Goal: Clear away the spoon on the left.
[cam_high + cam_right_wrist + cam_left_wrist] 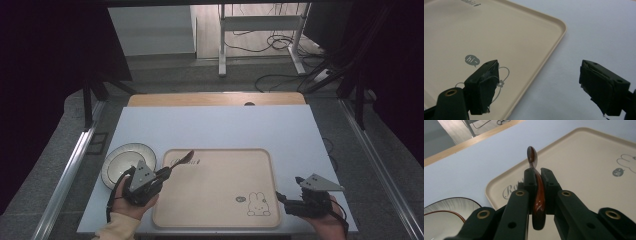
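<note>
A dark brown wooden spoon [538, 195] is clamped edge-on between the jaws of my left gripper [538, 176], its bowl pointing away over the near-left corner of the beige tray [584, 155]. In the high view the left gripper [165, 172] sits at the tray's left rim with the spoon [181, 159] sticking out over the tray [215, 205]. My right gripper [284, 196] rests on the table by the tray's right edge, and its jaws stand wide apart with nothing between them [537, 87].
A white ribbed plate with a bowl [126, 161] lies left of the tray, close to the left gripper. The tray carries a rabbit drawing [258, 205] at its near right. The light blue table [220, 127] stretches beyond the tray.
</note>
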### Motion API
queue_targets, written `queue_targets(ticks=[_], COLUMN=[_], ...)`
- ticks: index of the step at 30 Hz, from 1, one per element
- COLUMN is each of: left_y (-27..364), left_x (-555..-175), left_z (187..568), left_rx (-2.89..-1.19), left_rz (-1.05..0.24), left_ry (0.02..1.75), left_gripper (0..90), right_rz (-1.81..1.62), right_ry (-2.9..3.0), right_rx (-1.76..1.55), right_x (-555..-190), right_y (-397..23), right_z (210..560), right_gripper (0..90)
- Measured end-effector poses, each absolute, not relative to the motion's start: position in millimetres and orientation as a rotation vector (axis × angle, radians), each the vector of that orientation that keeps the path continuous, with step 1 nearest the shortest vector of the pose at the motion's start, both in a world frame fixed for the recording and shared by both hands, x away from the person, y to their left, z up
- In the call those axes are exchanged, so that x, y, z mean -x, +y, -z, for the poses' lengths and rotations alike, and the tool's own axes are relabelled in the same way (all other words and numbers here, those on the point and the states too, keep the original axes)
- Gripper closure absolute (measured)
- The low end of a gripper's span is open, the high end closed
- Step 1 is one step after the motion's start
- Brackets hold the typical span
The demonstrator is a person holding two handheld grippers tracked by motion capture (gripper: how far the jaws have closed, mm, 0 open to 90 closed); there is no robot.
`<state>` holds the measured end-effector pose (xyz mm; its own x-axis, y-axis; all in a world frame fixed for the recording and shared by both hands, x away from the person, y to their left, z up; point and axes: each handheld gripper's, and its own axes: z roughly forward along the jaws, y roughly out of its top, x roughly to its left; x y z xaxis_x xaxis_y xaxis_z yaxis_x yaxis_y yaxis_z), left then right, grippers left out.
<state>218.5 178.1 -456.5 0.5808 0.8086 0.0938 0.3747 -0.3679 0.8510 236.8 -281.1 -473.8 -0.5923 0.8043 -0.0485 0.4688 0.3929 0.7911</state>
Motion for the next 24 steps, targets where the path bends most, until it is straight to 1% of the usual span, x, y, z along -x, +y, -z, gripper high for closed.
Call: queue_targets(ticks=[4, 24], left_y=[174, 168], left_x=[-219, -222], left_z=[462, 474], left_rx=[-2.027, -2.113], left_rz=[-0.682, -0.693], left_ry=[0.924, 0.903], left_gripper=[84.2, 84.2], right_rz=[-1.063, -1.058], right_ry=[2.229, 2.238], right_rx=[-1.092, -1.087], right_x=[-236, -237], right_y=[-281, -280], right_z=[474, 475], right_gripper=[16.6, 16.6])
